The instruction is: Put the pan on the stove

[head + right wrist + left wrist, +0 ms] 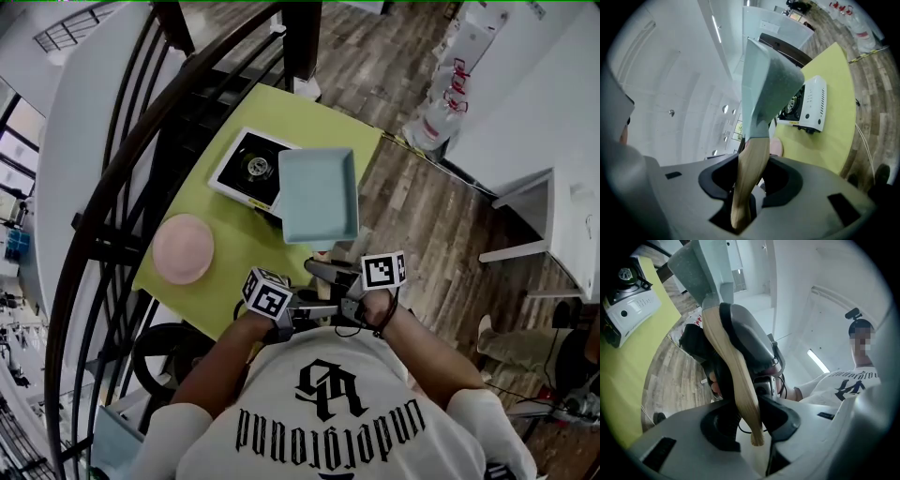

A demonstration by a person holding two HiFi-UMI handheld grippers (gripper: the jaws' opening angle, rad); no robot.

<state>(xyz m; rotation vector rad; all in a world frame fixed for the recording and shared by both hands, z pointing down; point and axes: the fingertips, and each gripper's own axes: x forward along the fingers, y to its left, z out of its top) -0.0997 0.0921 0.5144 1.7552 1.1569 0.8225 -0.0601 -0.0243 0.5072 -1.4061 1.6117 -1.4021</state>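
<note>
A square pale-blue pan (pixel 319 194) hangs above the yellow-green table (pixel 239 258), its far left corner over the edge of the white portable stove (pixel 248 167). Its wooden handle (pixel 325 270) points back toward me. In the head view my left gripper (pixel 314 306) and right gripper (pixel 341 283) sit side by side, both shut on that handle. The left gripper view shows the handle (pixel 736 376) running between the jaws of my left gripper (pixel 753 422), with the pan (pixel 701 268) and stove (pixel 630 305) beyond. In the right gripper view the handle (pixel 749 173) lies in my right gripper (pixel 746 185), and the pan (pixel 768 89) is tipped edge-on.
A pink round dish (pixel 183 247) lies on the table's left part. A dark curved railing (pixel 131 159) runs along the table's far and left sides. White furniture (pixel 562 216) and water bottles (pixel 436 117) stand on the wooden floor to the right.
</note>
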